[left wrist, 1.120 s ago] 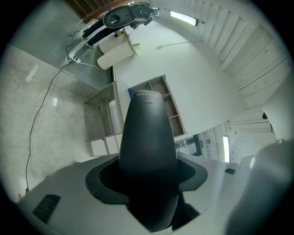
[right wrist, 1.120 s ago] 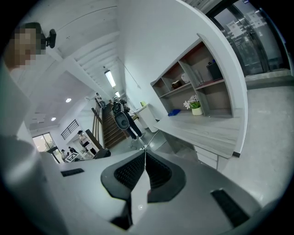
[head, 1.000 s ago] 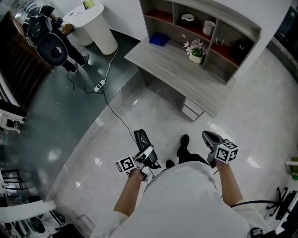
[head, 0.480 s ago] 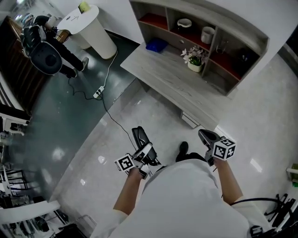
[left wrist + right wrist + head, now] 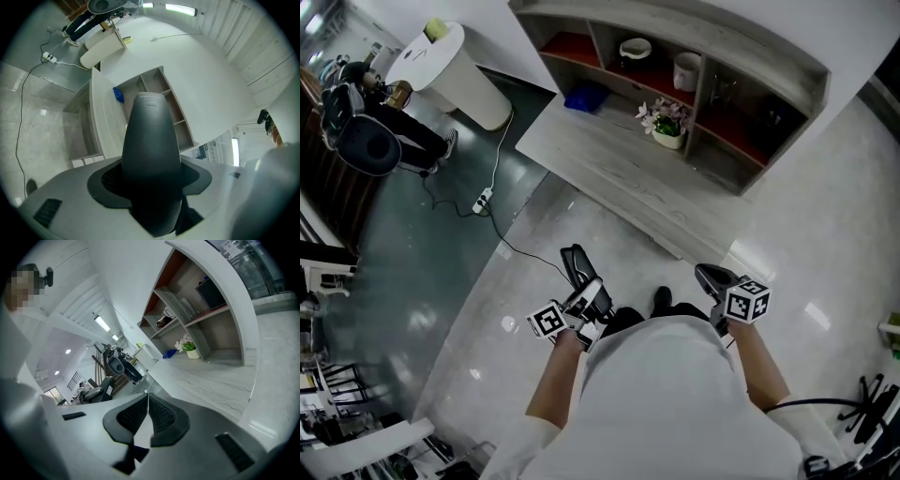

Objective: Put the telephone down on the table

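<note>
Left claw (image 5: 587, 298) grips telephone (image 5: 151, 140) by its near end, jaws wide: rigid, smooth, likely light, could slip. Right claw (image 5: 148, 414) closed, empty. Surface (image 5: 609, 173) far ahead.

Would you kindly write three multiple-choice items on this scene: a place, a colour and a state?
1. Where does the flower pot stand?
A) on the floor
B) on the desk
C) on the round white stand

2. What colour is the flat item left of the flower pot?
A) orange
B) blue
C) purple

3. How is the telephone placed?
A) lying on the desk
B) on the floor
C) clamped in the left gripper

Answers:
1 B, it sits on the wooden top before the shelves.
2 B, it shows plainly blue.
3 C, the jaws pinch the dark handset.
</note>
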Demonstrator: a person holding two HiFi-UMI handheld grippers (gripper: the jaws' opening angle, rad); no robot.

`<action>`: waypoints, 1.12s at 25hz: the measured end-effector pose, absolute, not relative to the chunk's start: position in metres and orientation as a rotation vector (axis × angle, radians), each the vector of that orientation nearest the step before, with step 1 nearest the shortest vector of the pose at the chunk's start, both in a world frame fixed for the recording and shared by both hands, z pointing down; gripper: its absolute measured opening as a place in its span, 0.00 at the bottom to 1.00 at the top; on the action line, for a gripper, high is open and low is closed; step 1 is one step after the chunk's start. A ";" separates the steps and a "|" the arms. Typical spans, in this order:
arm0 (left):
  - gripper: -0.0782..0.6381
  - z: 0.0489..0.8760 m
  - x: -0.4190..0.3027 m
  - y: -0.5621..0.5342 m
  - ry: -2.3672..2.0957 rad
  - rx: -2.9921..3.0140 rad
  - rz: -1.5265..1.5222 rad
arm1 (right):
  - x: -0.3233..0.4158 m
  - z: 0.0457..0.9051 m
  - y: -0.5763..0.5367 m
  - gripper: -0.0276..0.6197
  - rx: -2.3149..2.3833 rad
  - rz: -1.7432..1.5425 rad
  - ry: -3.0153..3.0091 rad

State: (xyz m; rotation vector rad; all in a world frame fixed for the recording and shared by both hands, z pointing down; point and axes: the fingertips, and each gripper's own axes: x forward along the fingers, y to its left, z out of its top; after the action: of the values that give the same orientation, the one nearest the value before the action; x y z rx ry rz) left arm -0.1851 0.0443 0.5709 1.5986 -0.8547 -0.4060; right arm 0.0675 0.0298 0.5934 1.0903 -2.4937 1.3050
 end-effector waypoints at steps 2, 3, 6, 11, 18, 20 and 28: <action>0.52 0.575 -0.181 0.031 -0.852 1.622 -0.372 | 0.072 0.598 0.022 0.07 1.104 1.324 -2.481; 0.52 0.578 -0.181 0.024 -0.856 1.640 -0.344 | 0.073 0.598 0.018 0.07 1.109 1.330 -2.477; 0.52 0.589 -0.190 0.009 -0.915 1.681 -0.206 | 0.074 0.600 0.010 0.07 1.125 1.343 -2.467; 0.52 0.589 -0.183 -0.028 -0.826 1.698 -0.232 | 0.072 0.607 -0.008 0.07 1.192 1.372 -2.436; 0.52 0.609 -0.190 -0.084 -0.745 1.810 0.024 | 0.058 0.601 -0.045 0.07 1.355 1.428 -2.397; 0.52 0.615 -0.188 -0.104 -0.712 1.851 0.094 | 0.056 0.600 -0.056 0.07 1.387 1.426 -2.384; 0.52 0.640 -0.177 -0.173 -0.576 1.985 0.369 | 0.054 0.607 -0.071 0.07 1.532 1.473 -2.282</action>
State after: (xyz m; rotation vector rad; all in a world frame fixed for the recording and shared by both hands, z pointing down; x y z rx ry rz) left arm -0.1768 -0.1731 0.6405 1.9850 -0.5758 0.3688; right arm 0.0536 -0.0711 0.6074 1.5319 -2.2821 1.4731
